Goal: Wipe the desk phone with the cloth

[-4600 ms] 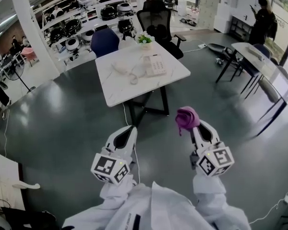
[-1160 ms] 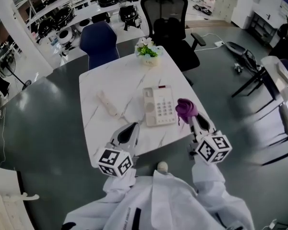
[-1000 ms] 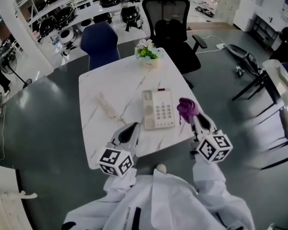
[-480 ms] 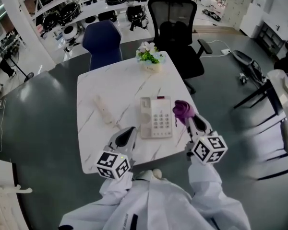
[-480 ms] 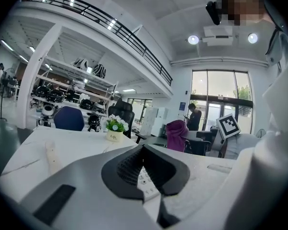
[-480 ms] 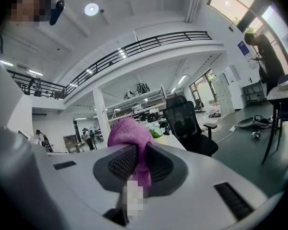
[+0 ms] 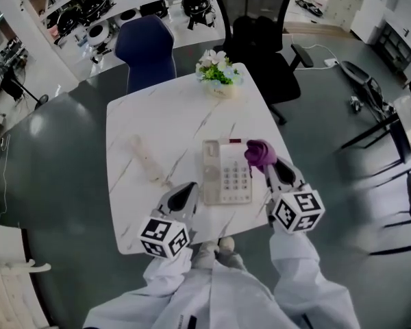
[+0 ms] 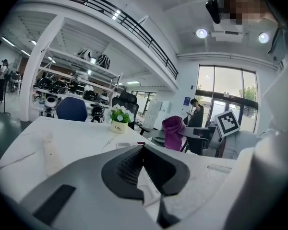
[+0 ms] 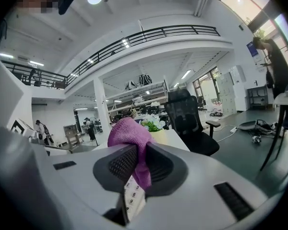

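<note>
A white desk phone (image 7: 226, 172) lies on the white marble table (image 7: 133, 115); its handset (image 7: 145, 159) lies off the cradle to its left. My right gripper (image 7: 266, 164) is shut on a bunched purple cloth (image 7: 260, 153), held just above the phone's right edge. In the right gripper view the cloth (image 9: 129, 137) fills the jaws and the phone's keypad (image 9: 133, 196) shows below them. My left gripper (image 7: 185, 190) is shut with nothing in it, at the phone's near left corner. The left gripper view shows the handset (image 8: 50, 147) and the cloth (image 8: 173, 132).
A flower pot (image 7: 218, 67) stands at the table's far edge. Behind the table are a blue chair (image 7: 145, 50) and a black office chair (image 7: 257, 29). A dark table (image 7: 397, 125) stands to the right. The near table edge (image 7: 192, 235) is just under my grippers.
The person has stepped up to the table, so the phone now lies right under the grippers. The right gripper with the cloth has come over the phone's right edge.
</note>
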Demonstrator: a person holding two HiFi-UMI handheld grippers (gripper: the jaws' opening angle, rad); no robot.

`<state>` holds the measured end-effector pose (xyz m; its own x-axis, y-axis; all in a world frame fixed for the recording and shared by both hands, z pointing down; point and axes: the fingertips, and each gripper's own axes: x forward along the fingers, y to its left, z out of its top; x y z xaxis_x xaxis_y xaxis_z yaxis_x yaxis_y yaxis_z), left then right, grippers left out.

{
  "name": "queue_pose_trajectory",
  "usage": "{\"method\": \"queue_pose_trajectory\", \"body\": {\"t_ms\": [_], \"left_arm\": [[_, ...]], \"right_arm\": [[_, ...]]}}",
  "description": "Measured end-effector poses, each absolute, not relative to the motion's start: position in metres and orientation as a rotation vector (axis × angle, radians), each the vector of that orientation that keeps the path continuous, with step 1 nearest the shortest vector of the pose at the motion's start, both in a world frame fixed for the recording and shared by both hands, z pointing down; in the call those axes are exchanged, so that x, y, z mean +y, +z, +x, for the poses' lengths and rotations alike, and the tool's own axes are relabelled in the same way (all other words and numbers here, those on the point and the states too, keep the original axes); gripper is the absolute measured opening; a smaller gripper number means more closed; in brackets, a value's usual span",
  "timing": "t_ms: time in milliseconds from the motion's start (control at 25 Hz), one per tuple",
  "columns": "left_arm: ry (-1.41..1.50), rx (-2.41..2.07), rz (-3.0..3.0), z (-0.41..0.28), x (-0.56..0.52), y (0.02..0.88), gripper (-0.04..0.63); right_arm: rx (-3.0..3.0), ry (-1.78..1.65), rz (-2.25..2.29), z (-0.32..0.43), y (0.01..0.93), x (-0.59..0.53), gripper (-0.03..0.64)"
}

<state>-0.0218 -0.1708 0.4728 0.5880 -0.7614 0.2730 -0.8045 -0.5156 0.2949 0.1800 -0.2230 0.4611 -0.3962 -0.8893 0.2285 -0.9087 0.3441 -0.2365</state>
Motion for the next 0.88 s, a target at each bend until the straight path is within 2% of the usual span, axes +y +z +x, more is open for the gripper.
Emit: {"method": "queue_pose_trajectory", "body": {"t_ms": [880], "left_arm": [[0.161,-1.266,2.328,-0.019,-0.230,0.522,-0.002]], "right_arm": [[-2.424,0.217,1.590,0.149,0.500,-0.311,0.032]]}}
